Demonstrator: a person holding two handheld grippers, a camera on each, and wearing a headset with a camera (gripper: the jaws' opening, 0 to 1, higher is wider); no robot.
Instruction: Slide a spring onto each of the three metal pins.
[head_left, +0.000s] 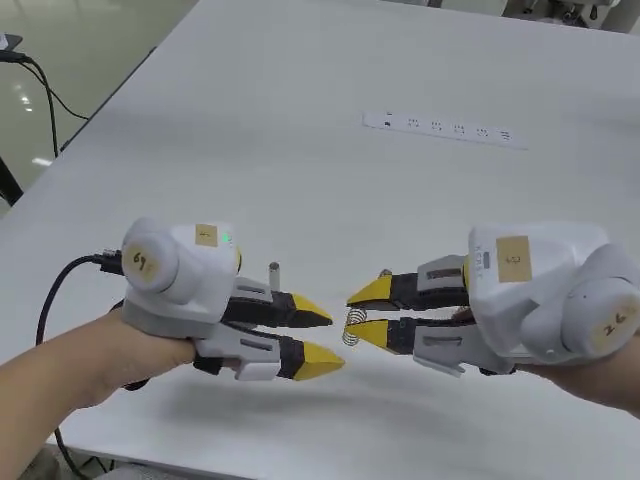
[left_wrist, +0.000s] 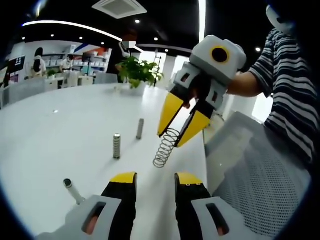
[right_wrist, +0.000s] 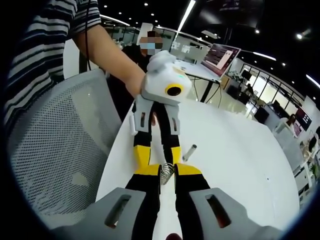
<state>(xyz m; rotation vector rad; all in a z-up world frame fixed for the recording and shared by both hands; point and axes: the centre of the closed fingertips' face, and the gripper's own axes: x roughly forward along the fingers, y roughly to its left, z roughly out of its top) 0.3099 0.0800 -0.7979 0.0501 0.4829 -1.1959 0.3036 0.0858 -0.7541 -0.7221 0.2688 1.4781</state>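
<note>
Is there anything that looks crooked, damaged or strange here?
Nothing looks damaged. The nearest pin leans toward the left gripper view's edge while the other two pins stand straight; the fisheye lens may cause that. The spring hangs slanted from the right gripper.

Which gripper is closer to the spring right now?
Right. The right gripper has the spring pinched between its tips. The left gripper faces it, open, with its tips a short gap away from the spring, not touching it.

Open tabletop ahead, three upright pins near, power strip beyond
</note>
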